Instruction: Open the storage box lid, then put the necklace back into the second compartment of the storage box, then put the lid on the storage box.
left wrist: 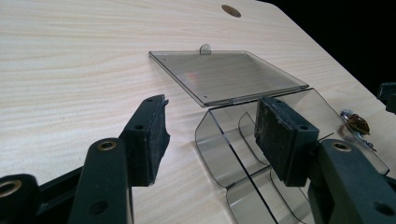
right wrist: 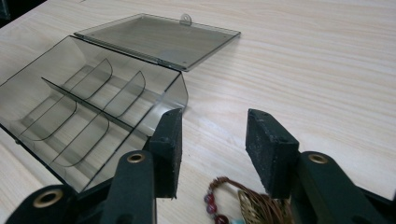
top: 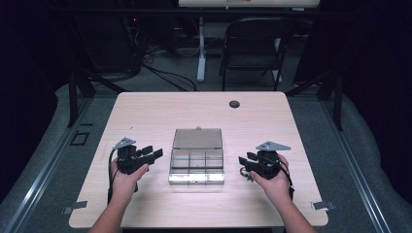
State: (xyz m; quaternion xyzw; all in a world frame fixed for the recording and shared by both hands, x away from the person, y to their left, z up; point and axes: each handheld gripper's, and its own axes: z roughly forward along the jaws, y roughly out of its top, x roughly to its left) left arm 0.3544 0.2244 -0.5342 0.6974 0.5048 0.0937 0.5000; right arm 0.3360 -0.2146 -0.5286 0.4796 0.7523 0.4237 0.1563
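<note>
A clear smoky plastic box (top: pixel 197 167) with several compartments lies in the middle of the table, its lid (top: pixel 198 138) swung flat open toward the far side. My left gripper (top: pixel 154 154) hovers just left of the box, jaws open and bare; in the left gripper view the box (left wrist: pixel 224 154) and lid (left wrist: pixel 229 74) lie just beyond its jaws (left wrist: pixel 212 135). My right gripper (top: pixel 245 162) stands open to the right of the box (right wrist: pixel 70 107). A beaded wire trinket (right wrist: pixel 243 205) lies on the table low between the right gripper's (right wrist: pixel 215 144) jaws, untouched by the pads.
A round cable hole (top: pixel 234 104) sits near the table's far edge. A folding chair (top: pixel 252 48) and a desk leg (top: pixel 201 58) stand beyond the table. Bare wood runs all around the box. Tape marks (top: pixel 75 208) sit at the front corners.
</note>
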